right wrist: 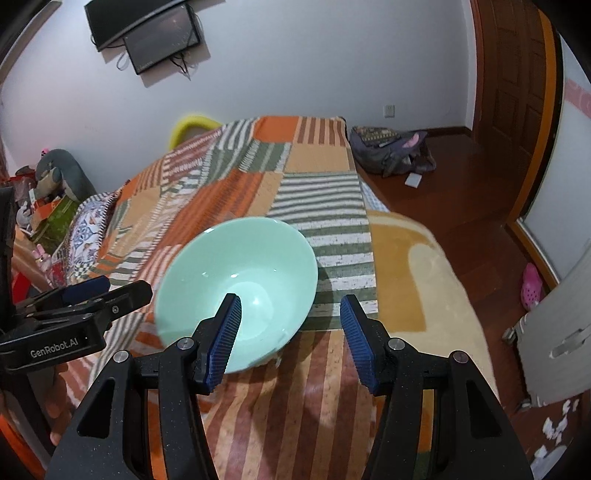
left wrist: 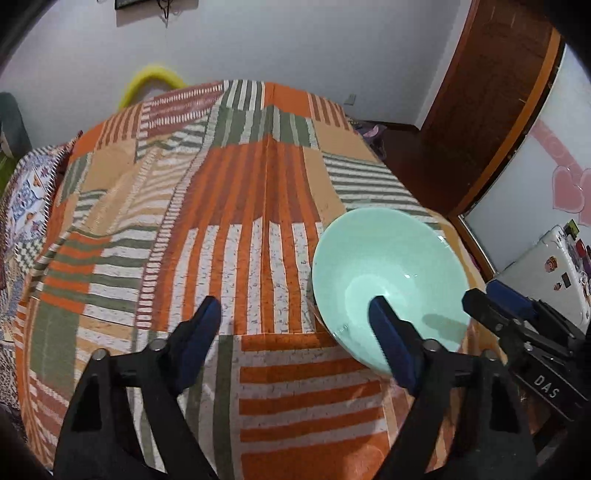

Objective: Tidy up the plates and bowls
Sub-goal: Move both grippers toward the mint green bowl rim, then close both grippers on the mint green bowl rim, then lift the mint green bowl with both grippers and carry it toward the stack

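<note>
A mint green bowl (left wrist: 388,266) (right wrist: 240,258) rests on the striped orange bedspread (left wrist: 236,221) (right wrist: 236,177), looking slightly tilted. My left gripper (left wrist: 295,310) is open: its right finger hangs over the bowl's inside, its left finger over the cloth, and the bowl's left rim lies between them. It shows at the left edge of the right wrist view (right wrist: 99,295). My right gripper (right wrist: 291,306) is open too, its left finger over the bowl's inside and its right finger outside the right rim, neither pad pressing the wall. It appears at the bowl's right in the left wrist view (left wrist: 491,302).
The bed's right edge drops to a wooden floor with a backpack (right wrist: 391,151) and a pink shoe (right wrist: 532,284). A stickered laptop (left wrist: 546,269) lies at the right. Two screens (right wrist: 147,33) hang on the wall. A patterned pillow (right wrist: 88,229) lies at the left.
</note>
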Motion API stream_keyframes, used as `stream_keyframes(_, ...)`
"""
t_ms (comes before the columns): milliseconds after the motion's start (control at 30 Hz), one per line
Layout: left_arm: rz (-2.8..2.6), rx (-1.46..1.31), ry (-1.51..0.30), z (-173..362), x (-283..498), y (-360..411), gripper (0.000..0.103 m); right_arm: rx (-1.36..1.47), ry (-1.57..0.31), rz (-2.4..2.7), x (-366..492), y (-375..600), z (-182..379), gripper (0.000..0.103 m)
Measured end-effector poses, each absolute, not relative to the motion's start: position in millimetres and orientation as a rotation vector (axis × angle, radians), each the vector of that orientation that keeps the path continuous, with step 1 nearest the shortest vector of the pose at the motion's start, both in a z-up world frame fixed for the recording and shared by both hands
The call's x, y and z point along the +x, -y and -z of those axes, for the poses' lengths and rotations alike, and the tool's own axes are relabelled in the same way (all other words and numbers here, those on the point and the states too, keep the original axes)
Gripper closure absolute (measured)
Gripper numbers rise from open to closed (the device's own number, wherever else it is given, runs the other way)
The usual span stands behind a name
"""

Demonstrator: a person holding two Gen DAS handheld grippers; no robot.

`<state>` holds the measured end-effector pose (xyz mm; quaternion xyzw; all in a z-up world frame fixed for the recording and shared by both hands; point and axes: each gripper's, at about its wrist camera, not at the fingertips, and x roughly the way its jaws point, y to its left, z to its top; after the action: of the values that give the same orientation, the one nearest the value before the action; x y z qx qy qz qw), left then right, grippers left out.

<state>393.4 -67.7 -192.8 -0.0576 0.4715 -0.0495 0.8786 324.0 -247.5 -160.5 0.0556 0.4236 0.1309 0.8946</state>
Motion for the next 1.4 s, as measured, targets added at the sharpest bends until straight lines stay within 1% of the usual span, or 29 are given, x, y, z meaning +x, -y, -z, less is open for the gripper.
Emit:
stream_keyframes(33, 0.109, -0.124, -0.999, 198.4, 397.1, 67.7, 0.032, 0.119, -0.892, -0.271, 326.4, 248.0, 164.9, 0.051)
stream_keyframes(167, 0.120, -0.125, -1.035, 213.7, 405.1, 68.9, 0.044, 0.135, -0.915, -0.267, 332.0, 249.9, 175.7, 0.051)
stream_keyframes(267, 0.133, -0.118, -1.053, 223.4, 409.0, 70.7, 0.050, 0.145, -0.938, -0.272, 336.6, 248.8, 183.0, 0.051)
stream_keyframes(333, 0.138, -0.118, -1.057, 226.7, 409.6, 72.0, 0.051, 0.144, -0.947, -0.268, 339.1, 247.0, 186.3, 0.051)
stream_keyframes(367, 0.137, -0.114, -1.053, 226.9, 410.1, 73.0, 0.051, 0.142, -0.946, -0.265, 339.3, 246.9, 187.1, 0.052)
stream_keyframes(533, 0.139, -0.122, -1.061, 230.7, 413.8, 74.1, 0.051, 0.140, -0.964, -0.289, 345.5, 241.7, 191.8, 0.066)
stream_keyframes(600, 0.143, -0.139, -1.069, 231.5, 414.8, 72.2, 0.052, 0.136, -0.967, -0.301, 346.2, 239.2, 191.8, 0.075)
stream_keyframes(633, 0.143, -0.142, -1.070, 231.6, 415.1, 71.9, 0.054, 0.131, -0.970, -0.310, 345.5, 237.4, 190.9, 0.077)
stream_keyframes(700, 0.139, -0.135, -1.069, 231.0, 415.2, 72.3, 0.058, 0.106, -0.964, -0.297, 344.2, 232.5, 189.7, 0.077)
stream_keyframes(733, 0.143, -0.129, -1.068, 230.3, 414.9, 72.9, 0.064, 0.096, -0.963, -0.294, 344.1, 230.2, 189.8, 0.077)
stream_keyframes(767, 0.174, -0.137, -1.072, 229.2, 414.5, 73.9, 0.083, 0.087, -0.964, -0.293, 343.4, 228.6, 189.0, 0.077)
stream_keyframes(800, 0.225, -0.159, -1.094, 229.4, 415.0, 75.8, 0.092, 0.086, -0.967, -0.297, 342.9, 227.3, 188.5, 0.078)
stream_keyframes(1167, 0.221, -0.113, -1.093, 219.2, 397.5, 81.6, 0.092, 0.093, -0.991, -0.282, 329.6, 225.9, 180.6, 0.078)
stream_keyframes(1400, 0.220, -0.083, -1.030, 185.8, 369.8, 79.9, 0.092, 0.099, -0.965, -0.298, 311.8, 221.9, 160.0, 0.078)
